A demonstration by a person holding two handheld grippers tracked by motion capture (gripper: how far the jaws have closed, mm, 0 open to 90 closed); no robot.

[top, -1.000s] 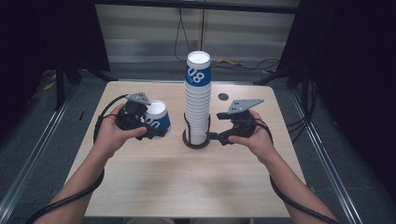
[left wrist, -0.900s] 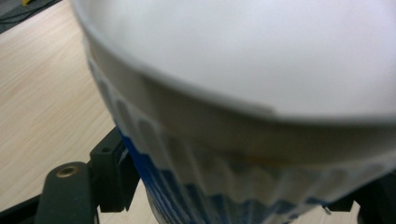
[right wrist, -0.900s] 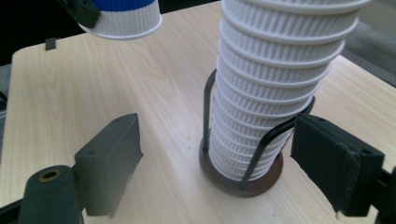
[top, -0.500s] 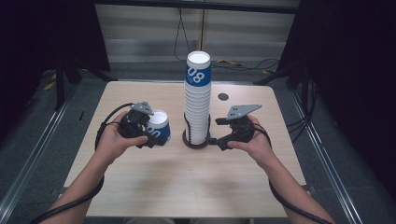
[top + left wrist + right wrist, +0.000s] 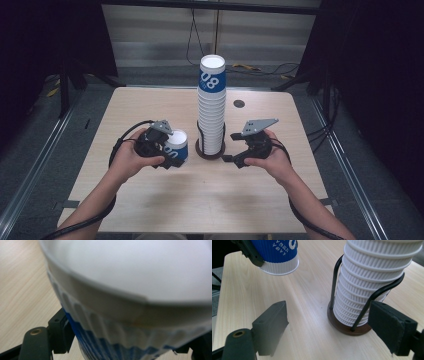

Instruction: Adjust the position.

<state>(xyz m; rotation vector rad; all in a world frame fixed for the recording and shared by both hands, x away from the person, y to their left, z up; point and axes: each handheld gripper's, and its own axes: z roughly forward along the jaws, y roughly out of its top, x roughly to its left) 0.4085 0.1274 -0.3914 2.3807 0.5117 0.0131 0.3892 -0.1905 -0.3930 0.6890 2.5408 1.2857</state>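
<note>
Left gripper view has the blue-and-white cup [image 5: 130, 315] clamped between its jaws; the right gripper's [image 5: 231, 155] jaws gape empty.

Wooden table [image 5: 150, 200] bearing a cup rack [image 5: 210, 150]

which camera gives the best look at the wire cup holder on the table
The right gripper view: the wire cup holder shows its brown base and black wires around the cup stack. The high view shows it small.
</note>
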